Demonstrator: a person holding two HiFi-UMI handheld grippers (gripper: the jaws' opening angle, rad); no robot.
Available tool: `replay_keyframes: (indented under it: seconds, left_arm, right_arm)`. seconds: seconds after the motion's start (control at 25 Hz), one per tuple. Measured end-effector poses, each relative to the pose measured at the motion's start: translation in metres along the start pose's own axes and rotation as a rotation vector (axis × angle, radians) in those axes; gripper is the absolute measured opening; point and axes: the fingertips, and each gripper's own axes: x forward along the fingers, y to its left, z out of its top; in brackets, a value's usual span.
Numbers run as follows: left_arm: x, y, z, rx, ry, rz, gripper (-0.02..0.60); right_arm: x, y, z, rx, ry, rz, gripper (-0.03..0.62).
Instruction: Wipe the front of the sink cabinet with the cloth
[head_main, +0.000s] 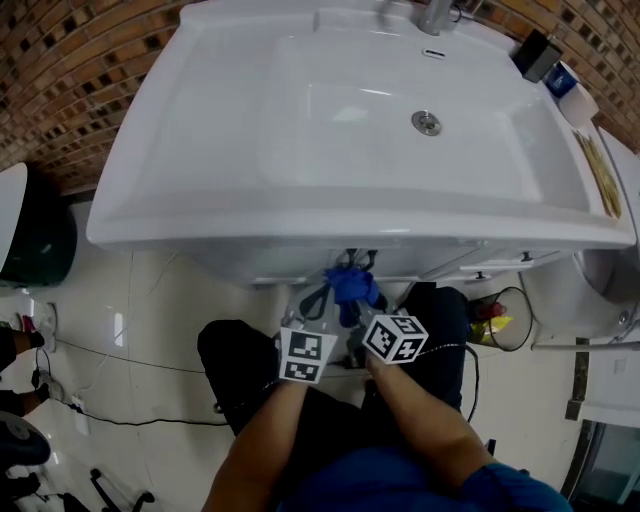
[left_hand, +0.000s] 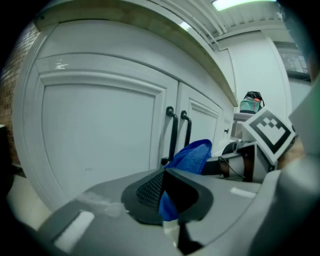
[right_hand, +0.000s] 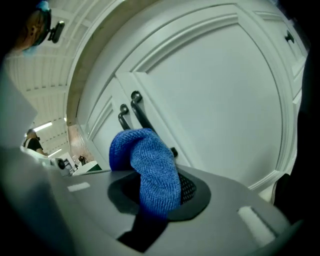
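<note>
under the sink (head_main: 300, 225), left claw (left_hand: 167, 194) and right claw (right_hand: 155, 196) clamp the cloth (head_main: 352, 285), forearms (head_main: 262, 440) side by side.

You hold blue cloth (head_main: 352, 285) with left gripper (head_main: 322, 303) and right gripper (head_main: 358, 312) together, just under white sink (head_main: 200, 215) rim, near cabinet front (head_main: 290, 266).

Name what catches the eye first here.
A bright blue cloth stands out, pinched by both the left gripper and the right gripper just under the front edge of the sink. That big white sink fills the top of the head view. Behind the cloth stand the white cabinet doors with two black handles side by side.
</note>
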Motion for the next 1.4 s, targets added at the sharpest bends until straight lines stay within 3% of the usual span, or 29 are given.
replay_keyframes:
  seconds: [0.32,0.64,0.96,1.4]
  left_arm:
    - [0.002,-0.006,-0.001,0.033,0.017,-0.011,0.0]
    - [0.011,-0.002,-0.011,0.009,0.053,-0.011,0.0]
    - [0.023,-0.002,-0.023,-0.037,0.097,-0.01,0.0]
    - [0.042,0.0,-0.035,-0.082,0.156,-0.015,0.0]
  right_arm:
    - [0.01,-0.016,-0.003,-0.007,0.025,-0.035,0.08]
    - [0.017,-0.036,-0.021,-0.022,0.094,-0.077,0.08]
    - [0.028,-0.08,-0.067,-0.003,0.251,-0.184,0.08]
    - [0.059,-0.107,-0.123,-0.053,0.472,-0.21,0.08]
